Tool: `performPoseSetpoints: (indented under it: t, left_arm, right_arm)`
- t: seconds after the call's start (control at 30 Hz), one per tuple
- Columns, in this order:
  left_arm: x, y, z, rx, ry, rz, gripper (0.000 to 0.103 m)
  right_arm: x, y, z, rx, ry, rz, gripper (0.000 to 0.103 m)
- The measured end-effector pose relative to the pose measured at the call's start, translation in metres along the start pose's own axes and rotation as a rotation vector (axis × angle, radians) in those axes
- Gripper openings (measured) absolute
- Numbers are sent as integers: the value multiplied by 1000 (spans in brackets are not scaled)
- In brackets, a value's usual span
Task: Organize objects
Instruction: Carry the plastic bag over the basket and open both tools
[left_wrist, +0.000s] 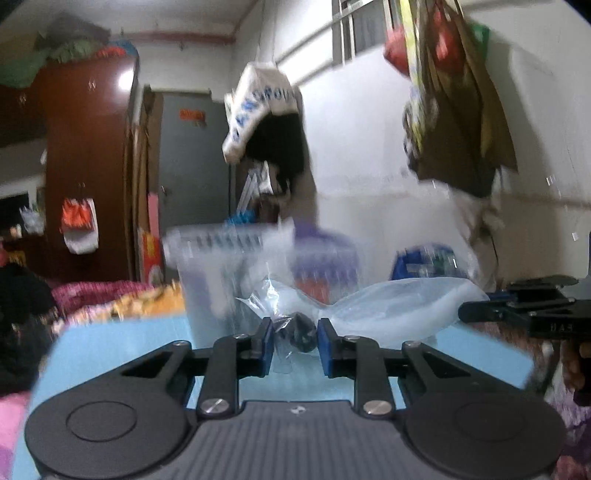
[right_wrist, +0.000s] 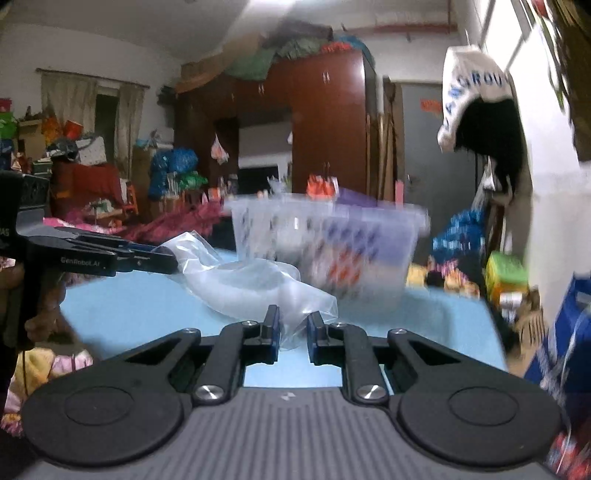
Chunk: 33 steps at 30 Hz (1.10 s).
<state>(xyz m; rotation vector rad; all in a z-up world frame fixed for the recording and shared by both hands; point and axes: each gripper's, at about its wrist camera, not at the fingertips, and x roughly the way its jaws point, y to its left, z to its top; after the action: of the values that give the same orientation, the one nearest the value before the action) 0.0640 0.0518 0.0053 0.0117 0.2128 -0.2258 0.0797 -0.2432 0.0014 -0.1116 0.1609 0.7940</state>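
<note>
Left gripper (left_wrist: 295, 345): the jaws are standing partly open, a moderate gap showing between the blue pads (left_wrist: 266, 347); a dark round object (left_wrist: 298, 331), wrapped in crinkled clear film, is sitting in that gap, and whether the pads are pressing on it cannot be told through the blur. Right gripper (right_wrist: 293, 338): the jaws are likewise standing apart by a narrow gap; the edge of a clear plastic bag (right_wrist: 251, 288) is lying between the fingertips, with no firm pinch visible.

The bag is spreading across the light blue table (right_wrist: 129, 314), from just ahead of the right gripper toward the left gripper, which is entering the right wrist view from the left edge with its tips at the bag's far end; in the left wrist view the same bag (left_wrist: 391, 310) is lying just beyond and to the right of the pads. A translucent plastic basket (right_wrist: 325, 251), holding blue, red and purple items, is standing on the table right behind the bag; it is appearing motion-blurred in both views (left_wrist: 221, 266).

Room: a dark brown wardrobe (right_wrist: 325, 122) with bundles piled on top is standing behind the table; a grey door (left_wrist: 192, 162) is showing beside it; a white printed bag (left_wrist: 262, 107) is hanging on the white wall; pink and yellow bedding (left_wrist: 110, 295) is lying to the left.
</note>
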Motion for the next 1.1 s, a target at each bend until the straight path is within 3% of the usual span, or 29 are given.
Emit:
performPoseSetpoints:
  t: [0.17, 0.37, 0.53, 0.67, 0.87, 0.93, 0.97, 1.0, 1.03, 1.07, 1.1]
  left_arm:
    - [28, 24, 64, -34, -69, 36, 28]
    - [79, 47, 108, -62, -60, 71, 28]
    - [131, 69, 114, -124, 17, 76, 29]
    - [162, 71, 103, -107, 88, 117, 29]
    - [166, 75, 97, -116, 101, 127, 29]
    - [165, 74, 95, -113, 104, 136, 34]
    - [163, 69, 93, -85, 85, 177, 49]
    - [160, 65, 91, -49, 57, 226, 76]
    - [158, 61, 90, -32, 34, 236, 90]
    - [154, 60, 90, -29, 19, 220, 103]
    - [150, 60, 89, -31, 11, 201, 103]
  right_arm:
    - [31, -20, 54, -28, -66, 5, 17]
    - [79, -39, 95, -62, -67, -37, 17]
    - [122, -67, 101, -15, 8, -59, 17]
    - [145, -79, 86, 28, 56, -73, 17]
    - [146, -88, 76, 68, 67, -60, 17]
    - [146, -89, 77, 71, 75, -59, 20]
    - [145, -89, 78, 70, 76, -68, 25]
    - [143, -89, 80, 66, 68, -87, 44]
    - [141, -89, 83, 56, 50, -107, 73]
    - [136, -85, 84, 40, 29, -135, 86]
    - [130, -80, 85, 21, 5, -165, 103]
